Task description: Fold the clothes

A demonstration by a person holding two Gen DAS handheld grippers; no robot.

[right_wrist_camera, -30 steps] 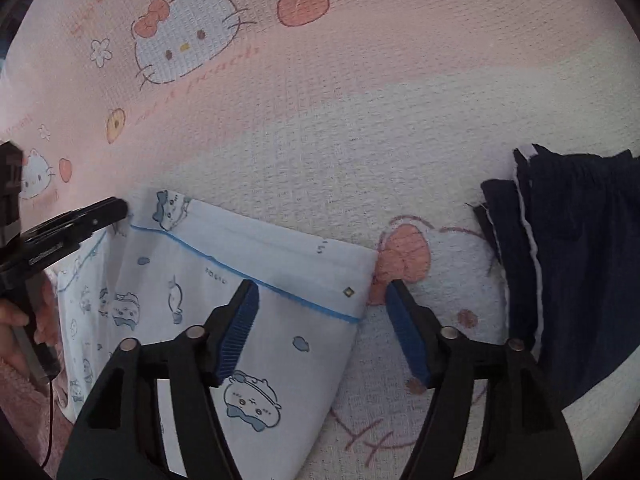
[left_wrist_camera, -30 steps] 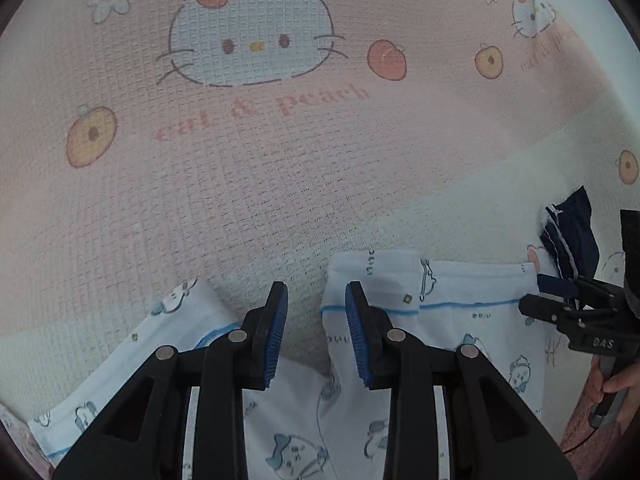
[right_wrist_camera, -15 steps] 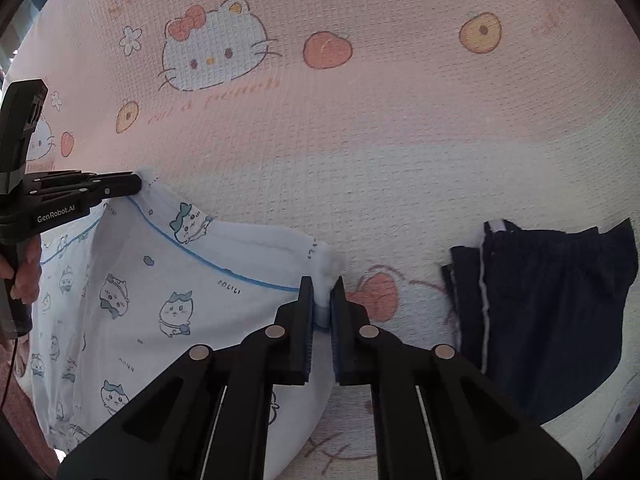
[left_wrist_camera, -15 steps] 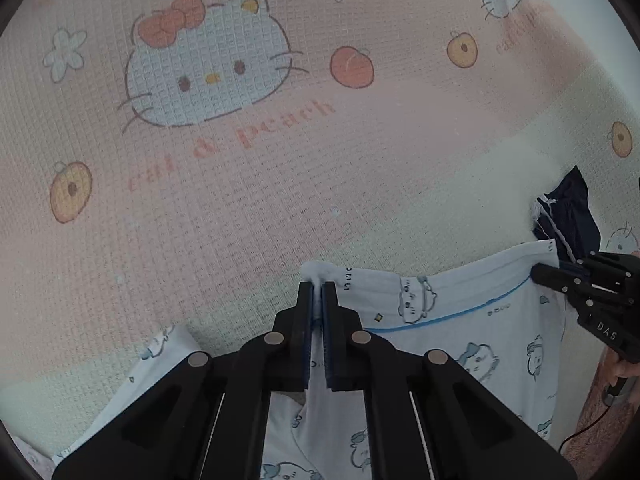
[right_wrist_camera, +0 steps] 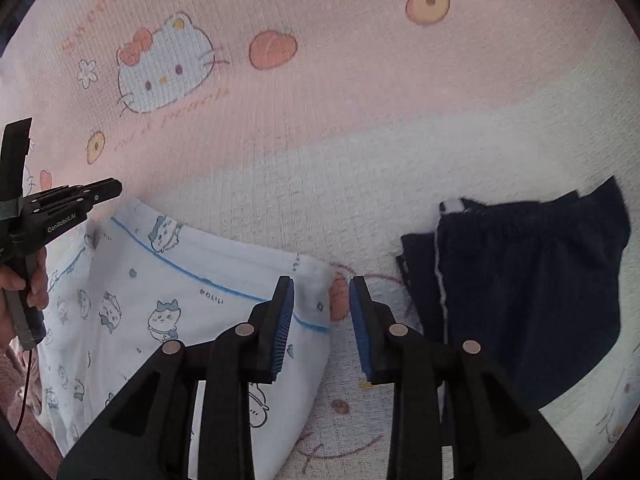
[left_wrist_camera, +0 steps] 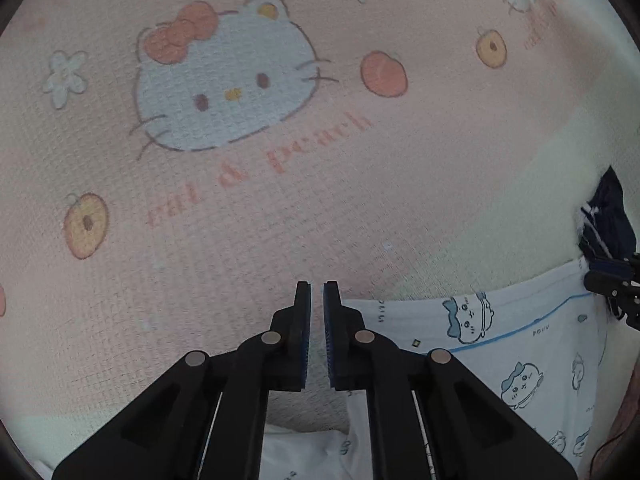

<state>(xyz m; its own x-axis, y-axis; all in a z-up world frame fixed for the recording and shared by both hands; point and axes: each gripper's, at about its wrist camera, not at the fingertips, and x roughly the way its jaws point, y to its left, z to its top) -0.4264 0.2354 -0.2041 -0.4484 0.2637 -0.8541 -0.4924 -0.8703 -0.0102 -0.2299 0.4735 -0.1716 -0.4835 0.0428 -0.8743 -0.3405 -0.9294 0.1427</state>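
- A moment ago both claws were pinched shut on the top edge of the white printed garment [right_wrist_camera: 180,300], one at each corner. Now both are letting go.
- The right claw [right_wrist_camera: 321,282] has its jaws apart and opening. The garment's near corner lies loose between them, closer to the left pad, and neither pad presses on it.
- The left claw [left_wrist_camera: 317,286] has only a narrow slit between its jaws, and they are opening too. Nothing is caught in the slit; the garment's other corner sits just right of the right-hand finger.
- The garment has stayed where it was set, resting on the bed cover [right_wrist_camera: 360,140]. It runs from one claw across to the other and spreads back under both.
- My reading is that this edge has been laid down and the placing is finished. The cloth looks fairly smooth, so the next grip should be for a fresh fold.
- Both claws point steeply down at the bed and sit a little above the cloth.
- In the right claw's view, a hand [right_wrist_camera: 24,280] wraps the left claw's handle, down and to the left.
- A dark navy garment [right_wrist_camera: 528,280] lies to the right of the right claw, apart from the white one.
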